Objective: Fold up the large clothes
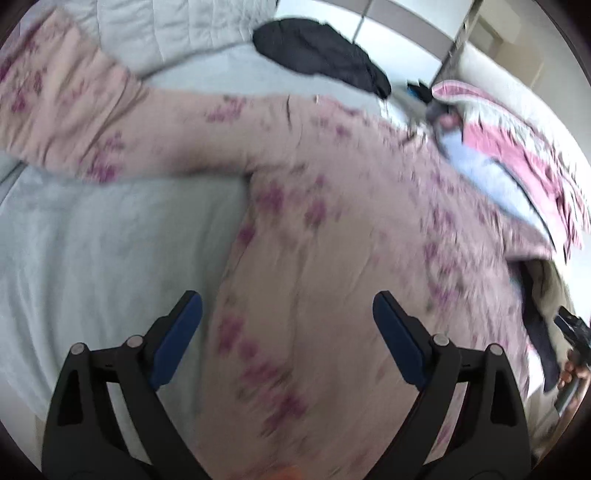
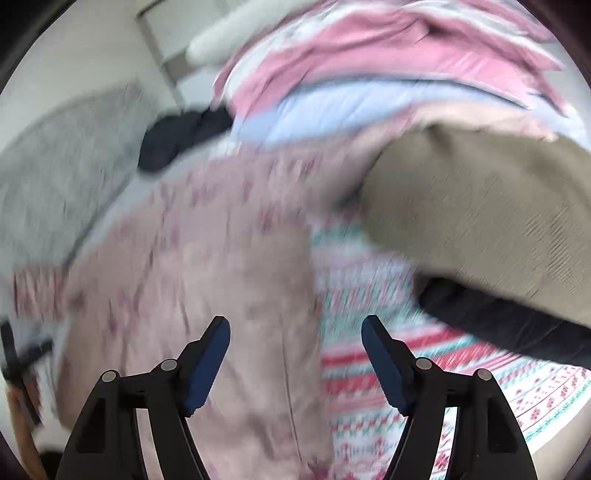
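While spread flat over the pale grey bedsheet [image 1: 92,236], pink floral garment [image 1: 332,229] fills the middle of the left wrist view, one long sleeve [image 1: 74,110] stretched out left of its body. Left of the garment, bare sheet only. Beyond the garment, against a quilted grey cover [image 1: 166,29]: a black bundle of cloth [image 1: 317,51]. Right of the garment, overlapping its far edge: a pale blue piece [image 1: 480,173] and a pink-and-white striped blanket [image 1: 517,147]. Low at the right rim, past the garment's edge: part of a hand on a dark tool, too small to read.

Left gripper [image 1: 287,306] poised above the garment's lower body, blue pads [image 1: 177,339] spread wide apart, nothing between them, no contact with the fabric discernible through the motion blur.

Right wrist view, heavily blurred. Same pink floral garment [image 2: 192,266] across the left and centre. Beyond it: the black bundle [image 2: 177,136], then the blue piece [image 2: 332,107] and striped blanket [image 2: 369,48]. Right of the garment, edge to edge with it: a white cloth with red and teal patterned bands [image 2: 369,354]. Further right, above that cloth: a tan garment [image 2: 480,206] resting on something dark [image 2: 498,317].

Right gripper [image 2: 295,326] over the seam where garment meets banded cloth, fingers likewise parted, clasping nothing.
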